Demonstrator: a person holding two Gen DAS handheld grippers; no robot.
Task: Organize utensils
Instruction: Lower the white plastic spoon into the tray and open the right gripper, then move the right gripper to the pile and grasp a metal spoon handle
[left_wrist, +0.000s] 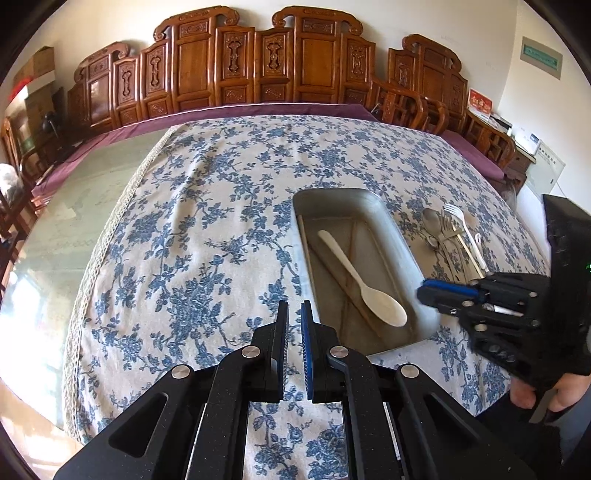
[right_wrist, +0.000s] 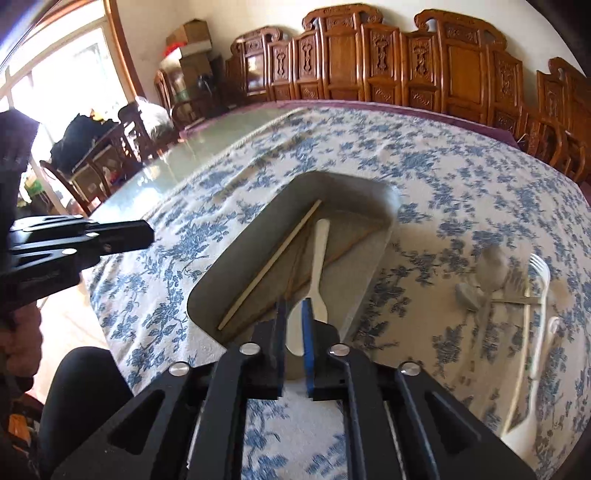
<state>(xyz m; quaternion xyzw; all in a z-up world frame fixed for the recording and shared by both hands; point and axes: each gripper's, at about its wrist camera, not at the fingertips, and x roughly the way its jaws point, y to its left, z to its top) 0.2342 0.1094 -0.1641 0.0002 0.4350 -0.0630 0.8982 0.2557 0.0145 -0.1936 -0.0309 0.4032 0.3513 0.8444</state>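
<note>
— Looking at the tray, why is only part of the cutlery in it?

— I'd say the sorting is half done. A pale spoon and some chopsticks lie lengthwise on its floor. The heap of forks and spoons waits on the flowered cloth, between the tray and the right edge of the tabletop.

— And the right tongs?

— They hang over the tray's near end, jaws a narrow slit apart. The spoon's bowl shows through that slit, but from the other side the spoon lies flat on the tray floor, so the pads are not pressing on it.

— The left tongs?

— All but closed, holding nothing, over the cloth just beside the tray's near left corner. They look parked out of the way.

— What can't you make out?

— The heap is tangled and blurred. I can pick out a white plastic fork and some metal pieces, but not how many. The chopsticks blend with the creases on the tray floor, so I can't count them. The right tongs cover the heap's near end from the left side, and their own arms hide the tray's near rim.
</note>
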